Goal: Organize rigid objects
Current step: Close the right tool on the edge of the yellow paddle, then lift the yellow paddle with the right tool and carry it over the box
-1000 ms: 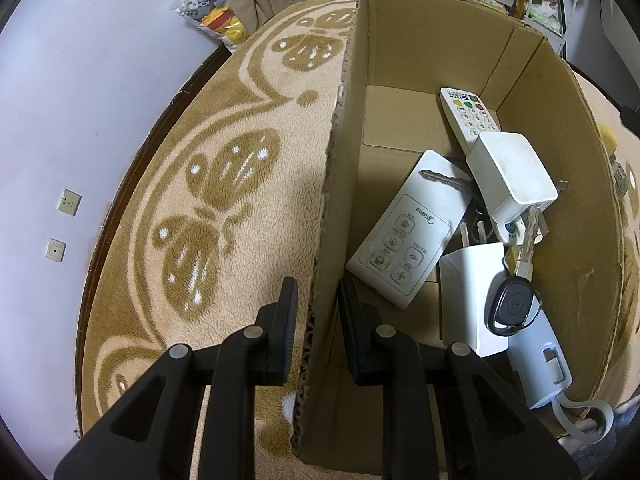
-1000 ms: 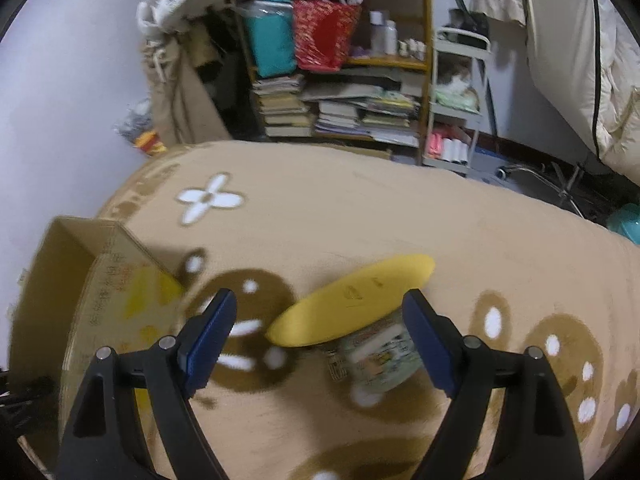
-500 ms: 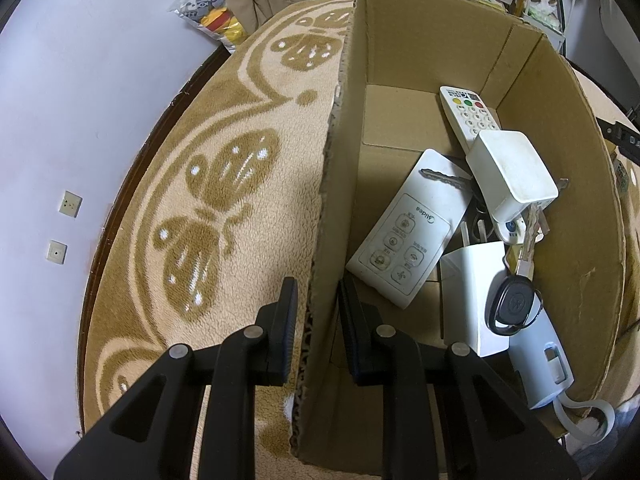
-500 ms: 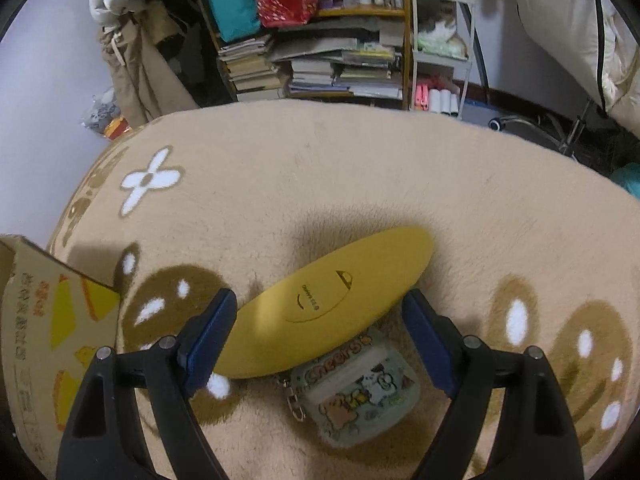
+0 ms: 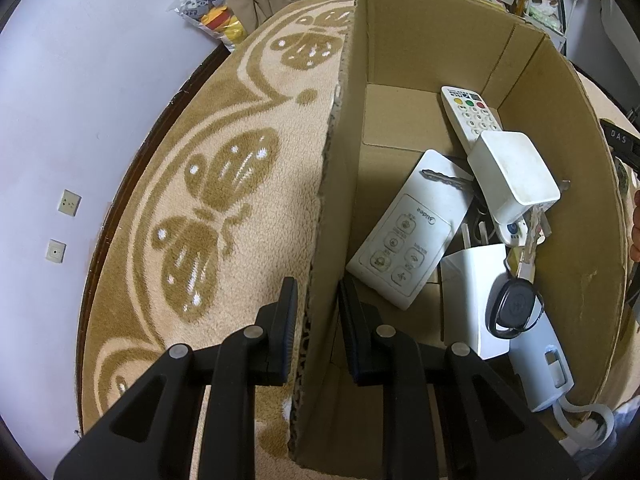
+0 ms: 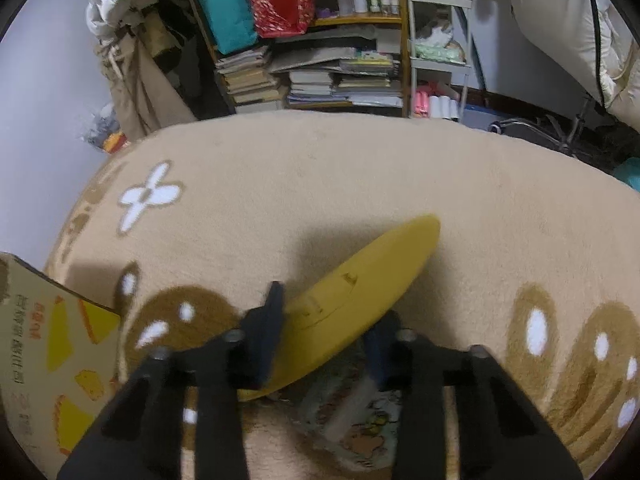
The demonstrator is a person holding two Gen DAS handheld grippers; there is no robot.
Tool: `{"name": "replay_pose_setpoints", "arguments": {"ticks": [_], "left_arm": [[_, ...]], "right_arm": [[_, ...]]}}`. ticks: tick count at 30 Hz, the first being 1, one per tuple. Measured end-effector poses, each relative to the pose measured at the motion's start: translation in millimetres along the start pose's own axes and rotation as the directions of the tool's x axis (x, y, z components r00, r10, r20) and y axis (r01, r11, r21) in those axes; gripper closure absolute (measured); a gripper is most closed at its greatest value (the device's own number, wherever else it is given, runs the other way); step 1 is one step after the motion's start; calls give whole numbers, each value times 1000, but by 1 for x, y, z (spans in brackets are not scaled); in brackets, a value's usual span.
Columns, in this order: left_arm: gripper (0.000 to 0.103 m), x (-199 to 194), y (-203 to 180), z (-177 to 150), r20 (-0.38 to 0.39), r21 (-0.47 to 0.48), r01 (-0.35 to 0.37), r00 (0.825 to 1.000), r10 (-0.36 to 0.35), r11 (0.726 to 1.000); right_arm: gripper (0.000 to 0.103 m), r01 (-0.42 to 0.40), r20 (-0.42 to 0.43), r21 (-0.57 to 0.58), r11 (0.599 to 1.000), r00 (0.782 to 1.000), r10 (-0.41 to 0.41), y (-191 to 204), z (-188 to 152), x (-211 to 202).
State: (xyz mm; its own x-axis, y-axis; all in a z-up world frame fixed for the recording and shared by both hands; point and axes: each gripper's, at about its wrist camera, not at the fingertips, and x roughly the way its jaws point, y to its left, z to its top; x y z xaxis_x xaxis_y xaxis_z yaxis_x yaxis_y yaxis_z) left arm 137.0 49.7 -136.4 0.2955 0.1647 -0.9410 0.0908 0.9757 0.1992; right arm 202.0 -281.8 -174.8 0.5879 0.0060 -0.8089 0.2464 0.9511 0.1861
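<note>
Case (image 6: 360,292), yellow and slim, lay clenched in the right claw (image 6: 324,336), long axis running up-right from it; the left claw (image 5: 316,320) pinched the box (image 5: 332,184) wall.

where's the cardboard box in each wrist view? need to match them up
Left wrist: box fills the centre and right, open top; the left gripper straddles its near-left wall.
Right wrist: only a printed outer corner of the box shows, at the lower left edge, left of the right gripper and the yellow case.
Shared landmark: the beige patterned rug.
</note>
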Motion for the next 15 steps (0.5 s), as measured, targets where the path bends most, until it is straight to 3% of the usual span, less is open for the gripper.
{"name": "replay_pose_setpoints", "arguments": {"ticks": [5,10,15], "left_arm": [[82,1,-1,0,1,3,-6,1000,6,1000],[82,2,-2,0,1,1,-4,1000,4,1000],[82,2,-1,0,1,1,-4,1000,4,1000]], "right_arm": [[93,-14,14,-70,997,1000,16,23,-4,-13],[93,-26,17,-87,996,999,28,37,-8,-33],[93,-121,39,-43,992,992,123,38,-16,-64]]}}
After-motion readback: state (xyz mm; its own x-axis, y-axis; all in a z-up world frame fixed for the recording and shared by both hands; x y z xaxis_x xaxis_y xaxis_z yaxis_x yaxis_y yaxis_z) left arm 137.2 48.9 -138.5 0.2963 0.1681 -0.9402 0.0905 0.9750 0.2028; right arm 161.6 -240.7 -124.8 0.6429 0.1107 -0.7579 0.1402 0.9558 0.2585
